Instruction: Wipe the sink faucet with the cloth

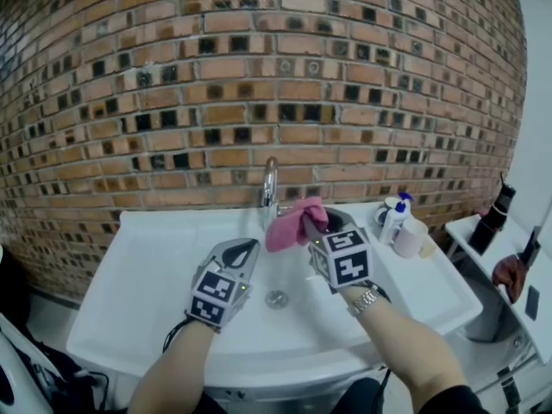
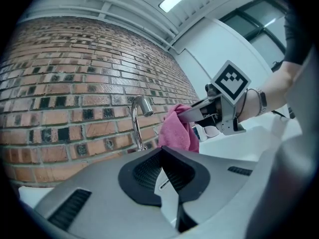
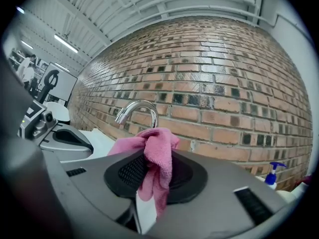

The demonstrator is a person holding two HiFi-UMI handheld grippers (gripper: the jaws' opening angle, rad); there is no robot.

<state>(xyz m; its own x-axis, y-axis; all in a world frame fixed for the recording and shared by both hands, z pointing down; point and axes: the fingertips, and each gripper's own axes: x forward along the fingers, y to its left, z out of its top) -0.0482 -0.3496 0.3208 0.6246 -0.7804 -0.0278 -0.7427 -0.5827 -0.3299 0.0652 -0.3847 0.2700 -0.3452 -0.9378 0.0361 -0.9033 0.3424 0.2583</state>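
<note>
Ahead of both tools I see the brick wall (image 1: 259,76). Below them is the white sink (image 1: 155,266), its near rim partly hidden by the arms. My left gripper (image 1: 245,250) hangs over the basin, jaws pressed together on nothing. Beside it, my right gripper (image 1: 310,224) has its jaws narrowly parted and clamped on the pink cloth (image 1: 291,222), which bunches past the tips. The faucet (image 1: 270,184) rises just beyond that cloth; I can't make out whether they touch. A pump bottle (image 1: 395,218) stands to the right gripper's right.
</note>
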